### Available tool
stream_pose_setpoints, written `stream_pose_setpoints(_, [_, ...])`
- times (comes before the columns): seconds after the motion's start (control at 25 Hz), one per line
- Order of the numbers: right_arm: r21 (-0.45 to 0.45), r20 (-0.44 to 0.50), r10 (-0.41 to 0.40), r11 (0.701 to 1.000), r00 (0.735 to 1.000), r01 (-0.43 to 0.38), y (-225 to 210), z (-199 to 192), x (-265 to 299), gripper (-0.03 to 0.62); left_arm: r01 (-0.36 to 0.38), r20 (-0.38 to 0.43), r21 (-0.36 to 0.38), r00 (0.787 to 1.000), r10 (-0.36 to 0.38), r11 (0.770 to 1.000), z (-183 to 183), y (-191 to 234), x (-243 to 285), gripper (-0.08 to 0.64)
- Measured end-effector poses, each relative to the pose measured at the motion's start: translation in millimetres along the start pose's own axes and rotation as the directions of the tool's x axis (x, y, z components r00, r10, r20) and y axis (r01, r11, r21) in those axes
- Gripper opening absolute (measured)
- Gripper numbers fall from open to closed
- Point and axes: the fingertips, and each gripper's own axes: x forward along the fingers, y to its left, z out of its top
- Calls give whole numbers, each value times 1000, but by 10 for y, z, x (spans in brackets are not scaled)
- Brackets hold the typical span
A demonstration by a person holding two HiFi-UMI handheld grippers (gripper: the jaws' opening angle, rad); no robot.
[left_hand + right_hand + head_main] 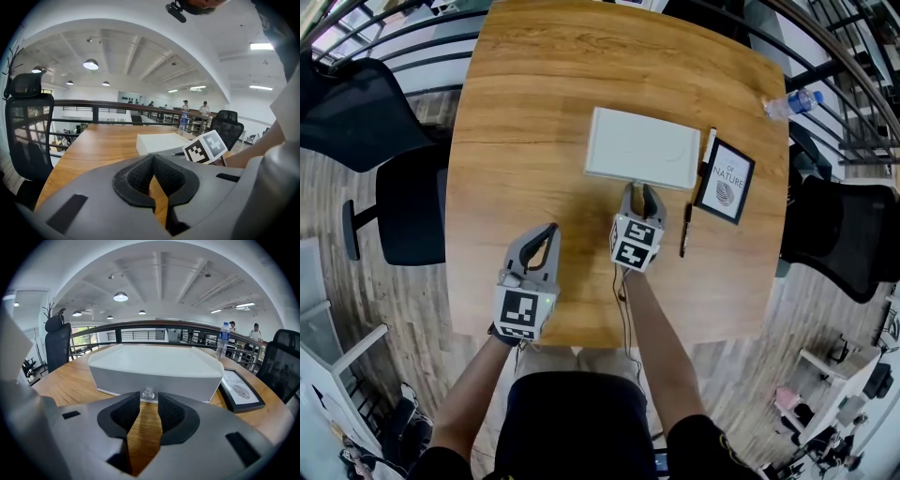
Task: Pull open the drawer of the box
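- Wood-grain table [525, 112] with rounded corners stands on a railed mezzanine, with black office chairs at its left [356, 112] and right [844, 234]. People stand far off behind the railing [140, 331].
- A flat white box [642, 147] lies right of the table's middle, with one long side turned toward the person.
- That near side is the drawer front [154, 376]. It looks flush with the box body, so the drawer appears closed.
- A small clear knob [148, 393] sticks out at the lower middle of the drawer front.
- The right hand-held gripper [641, 197] points at the near side of the box, its tips right at the drawer front.
- In the right gripper view its jaws stand partly apart, with the knob between their tips. A thin gap shows on each side of the knob, so the hand-held gripper is released, not clamped.
- The left hand-held gripper [548, 230] is near and to the left of the box, well apart from it, over bare table by the near edge.
- Its dark pads [136, 176] meet at the tips, clenched on nothing. Whether it rests on the wood or hovers over it is unclear.
- A black-framed picture [727, 180] with a leaf print lies just right of the box.
- A dark pen [685, 230] lies on the table nearer the person, between the right hand-held gripper and the frame.
- A clear water bottle [792, 103] with a blue cap lies on its side at the table's far right edge.
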Motion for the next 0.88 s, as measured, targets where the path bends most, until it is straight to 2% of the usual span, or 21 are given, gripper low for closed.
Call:
stream_pose_setpoints(0.44, [-18, -6, -2, 1000, 1000, 2, 12, 9, 14, 72, 5, -2, -2, 1000, -5, 1000, -14, -44, -40, 9])
stream_pose_setpoints(0.88, [-28, -4, -4, 1000, 1000, 4, 9, -4, 23, 69, 7, -5, -3, 1000, -7, 1000, -39, -72, -48, 9])
